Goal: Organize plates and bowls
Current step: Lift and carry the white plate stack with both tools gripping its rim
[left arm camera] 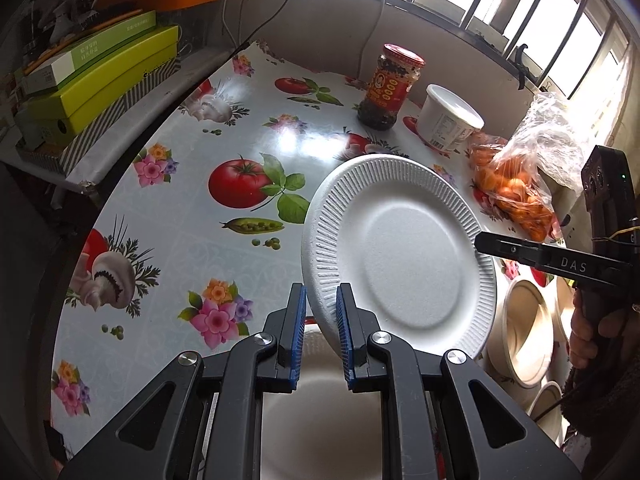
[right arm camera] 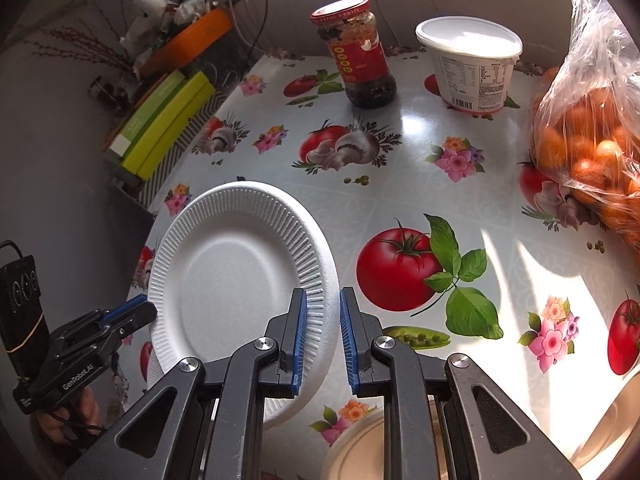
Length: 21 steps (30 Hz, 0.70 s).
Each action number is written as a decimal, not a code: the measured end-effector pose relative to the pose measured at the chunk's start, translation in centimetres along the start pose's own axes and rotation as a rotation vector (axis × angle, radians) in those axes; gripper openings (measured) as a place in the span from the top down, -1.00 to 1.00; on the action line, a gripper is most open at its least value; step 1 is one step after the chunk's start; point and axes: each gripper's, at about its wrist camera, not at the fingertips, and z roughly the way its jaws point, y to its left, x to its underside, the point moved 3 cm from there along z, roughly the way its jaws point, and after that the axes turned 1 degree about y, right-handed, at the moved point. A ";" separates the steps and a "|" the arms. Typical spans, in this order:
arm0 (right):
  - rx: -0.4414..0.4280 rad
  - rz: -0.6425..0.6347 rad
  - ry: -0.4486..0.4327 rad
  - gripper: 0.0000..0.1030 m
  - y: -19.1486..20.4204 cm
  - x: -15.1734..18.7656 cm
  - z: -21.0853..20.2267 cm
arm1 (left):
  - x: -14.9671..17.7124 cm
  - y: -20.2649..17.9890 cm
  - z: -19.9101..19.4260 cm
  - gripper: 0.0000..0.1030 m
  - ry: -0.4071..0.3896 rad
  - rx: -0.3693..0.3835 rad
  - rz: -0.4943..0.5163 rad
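A white foam plate (left arm camera: 400, 248) with a ribbed rim is held tilted above the table, seen too in the right wrist view (right arm camera: 236, 280). My left gripper (left arm camera: 322, 332) is shut on its left rim. My right gripper (right arm camera: 323, 336) is shut on the opposite rim; its black finger shows in the left wrist view (left arm camera: 520, 254). Another white plate (left arm camera: 320, 412) lies under the left gripper. Cream bowls (left arm camera: 528, 340) sit at the right edge, one also low in the right wrist view (right arm camera: 356, 448).
A red-lidded sauce jar (left arm camera: 386, 88), a white tub (left arm camera: 450, 120) and a bag of oranges (left arm camera: 516, 188) stand at the table's back right. Stacked green boxes (left arm camera: 100, 76) sit on a shelf at left. The tablecloth (left arm camera: 224, 160) has printed vegetables.
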 end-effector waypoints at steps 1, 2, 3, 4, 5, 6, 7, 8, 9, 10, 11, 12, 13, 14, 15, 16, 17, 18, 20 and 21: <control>-0.001 -0.001 0.000 0.67 0.3 0.3 0.0 | 0.2 0.1 -0.2 0.69 -0.003 0.000 -0.001; -0.004 -0.004 0.000 0.67 0.5 0.5 -0.1 | 0.4 0.3 -0.3 0.69 -0.006 -0.002 -0.003; -0.006 -0.006 0.002 0.67 0.7 0.8 -0.1 | 0.6 0.4 -0.5 0.69 -0.006 -0.003 -0.004; -0.005 -0.008 0.004 0.67 0.9 1.0 0.0 | 0.8 0.5 -0.6 0.69 -0.005 -0.003 -0.004; -0.006 -0.010 0.006 0.67 1.0 1.2 0.0 | 1.0 0.6 -0.7 0.69 -0.005 -0.003 -0.004; -0.007 -0.011 0.009 0.67 1.1 1.5 0.0 | 1.2 0.7 -0.8 0.69 -0.004 -0.003 -0.005; -0.007 -0.010 0.010 0.68 1.2 1.7 0.0 | 1.4 0.8 -0.9 0.69 -0.003 -0.003 -0.005; -0.008 -0.010 0.010 0.67 1.3 1.9 0.0 | 1.6 0.9 -1.0 0.69 -0.004 -0.003 -0.005; -0.010 -0.010 0.010 0.67 1.4 2.0 0.0 | 1.9 1.0 -1.1 0.69 -0.003 -0.002 -0.008; -0.012 -0.009 0.010 0.67 1.5 2.2 0.0 | 2.1 1.1 -1.2 0.69 -0.003 -0.002 -0.009; -0.015 -0.009 0.010 0.67 1.7 2.4 0.0 | 2.3 1.2 -1.3 0.69 -0.003 -0.003 -0.010; -0.018 -0.011 0.013 0.67 1.9 2.7 0.0 | 2.5 1.4 -1.5 0.68 -0.003 -0.005 -0.013; -0.018 -0.014 0.015 0.67 2.0 2.9 0.0 | 2.8 1.5 -1.6 0.69 -0.004 -0.004 -0.015; -0.019 -0.018 0.018 0.67 2.2 3.2 0.0 | 3.0 1.7 -1.7 0.69 -0.004 -0.005 -0.017; -0.021 -0.021 0.021 0.67 2.5 3.4 0.0 | 3.2 1.9 -1.8 0.69 -0.004 -0.005 -0.022; -0.021 -0.023 0.023 0.67 2.6 3.6 0.1 | 3.4 2.0 -1.9 0.69 -0.005 -0.004 -0.024; -0.022 -0.026 0.023 0.67 2.8 3.8 0.1 | 3.6 2.2 -2.0 0.69 -0.005 -0.006 -0.025; -0.023 -0.027 0.025 0.67 3.0 3.9 0.1 | 3.8 2.3 -2.1 0.68 -0.004 -0.008 -0.028; -0.026 -0.027 0.025 0.67 3.3 4.3 0.2 | 4.2 2.5 -2.2 0.68 -0.003 -0.011 -0.031; -0.030 -0.027 0.026 0.67 3.4 4.4 0.2 | 4.5 2.6 -2.2 0.69 -0.006 -0.017 -0.031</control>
